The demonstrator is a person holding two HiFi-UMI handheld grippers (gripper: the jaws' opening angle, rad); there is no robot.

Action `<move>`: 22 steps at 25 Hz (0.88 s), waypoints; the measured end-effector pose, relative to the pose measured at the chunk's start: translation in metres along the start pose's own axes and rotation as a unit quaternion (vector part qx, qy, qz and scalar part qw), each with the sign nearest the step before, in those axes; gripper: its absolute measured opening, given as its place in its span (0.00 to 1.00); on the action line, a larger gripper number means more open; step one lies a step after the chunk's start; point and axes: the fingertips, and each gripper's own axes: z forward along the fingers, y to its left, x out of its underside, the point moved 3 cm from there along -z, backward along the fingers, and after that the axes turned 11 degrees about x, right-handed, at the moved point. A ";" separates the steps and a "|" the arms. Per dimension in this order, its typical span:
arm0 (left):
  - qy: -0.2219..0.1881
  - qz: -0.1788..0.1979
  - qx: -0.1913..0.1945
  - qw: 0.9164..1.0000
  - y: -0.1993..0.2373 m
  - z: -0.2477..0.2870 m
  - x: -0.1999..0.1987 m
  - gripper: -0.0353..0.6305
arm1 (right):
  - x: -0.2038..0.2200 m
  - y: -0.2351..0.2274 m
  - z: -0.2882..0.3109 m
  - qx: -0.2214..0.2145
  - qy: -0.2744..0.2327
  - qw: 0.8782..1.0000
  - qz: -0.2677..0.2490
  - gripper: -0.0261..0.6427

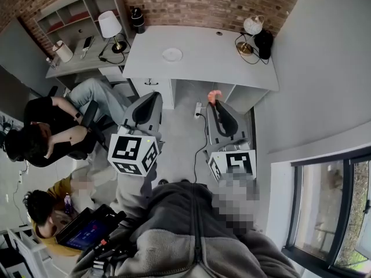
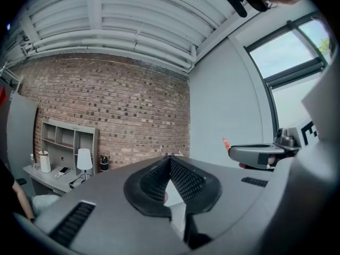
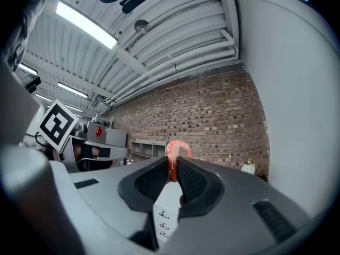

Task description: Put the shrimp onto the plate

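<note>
So: shrimp (image 3: pixel 175 150) is pinched between the jaws of the right gripper (image 3: pixel 173 166), pink curved end sticking up past the tips. In the head view the shrimp (image 1: pixel 214 95) sits at the far tip of the right gripper (image 1: pixel 215 104), held in the air over the floor, just short of the table's (image 1: pixel 203 68) front edge.

Plate (image 1: pixel 172 54) is small, white and round. It lies on the table, well apart from the shrimp, further away and to its left.

Left gripper (image 2: pixel 170 163) has its jaw tips meeting, nothing between them. It hangs beside the right one, to the left (image 1: pixel 152 97), also in the air short of the table. Left gripper view catches the right gripper (image 2: pixel 260 154) side-on, with the shrimp tip (image 2: pixel 226 142) poking out.

On the table's far right corner is a globe lamp (image 1: pixel 253 25), with a dark object next to it that I can't identify. Left of the table is a grey desk (image 1: pixel 75 65) with a white shade lamp (image 1: pixel 108 25) and a shelf (image 1: pixel 75 13) against the brick wall (image 1: pixel 191 2).

One person (image 1: pixel 52 126) is seated at left, another (image 1: pixel 43 213) at lower left. Window (image 1: pixel 330 213) is at lower right.
</note>
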 end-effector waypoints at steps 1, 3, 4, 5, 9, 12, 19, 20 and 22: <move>0.002 -0.002 0.000 1.000 0.003 -0.001 -0.001 0.06 | -0.002 0.002 0.001 0.001 0.003 1.000 0.000 0.11; 0.005 -0.003 -0.002 1.000 0.001 0.001 0.001 0.06 | 0.000 -0.002 0.001 0.001 0.005 1.000 0.002 0.11; 0.006 -0.003 -0.003 1.000 -0.004 0.004 0.004 0.06 | 0.004 -0.008 -0.001 0.000 0.005 1.000 0.003 0.11; 0.008 -0.002 -0.005 1.000 -0.010 0.008 0.009 0.06 | 0.008 -0.015 -0.004 -0.002 0.005 1.000 0.005 0.11; 0.020 0.000 -0.009 1.000 -0.025 0.015 0.022 0.06 | 0.022 -0.030 -0.011 -0.008 0.011 1.000 0.011 0.11; 0.026 0.001 -0.009 1.000 -0.024 0.017 0.025 0.06 | 0.028 -0.033 -0.011 -0.007 0.016 1.000 0.015 0.11; 0.030 0.000 0.007 1.000 -0.027 0.034 0.031 0.06 | 0.038 -0.043 -0.009 0.003 0.027 1.000 0.015 0.11; 0.030 0.000 0.010 0.999 -0.027 0.037 0.032 0.06 | 0.039 -0.044 -0.008 0.005 0.029 0.999 0.013 0.11; 0.028 -0.002 0.015 0.999 -0.022 0.044 0.033 0.06 | 0.041 -0.046 -0.003 0.010 0.031 0.999 0.011 0.11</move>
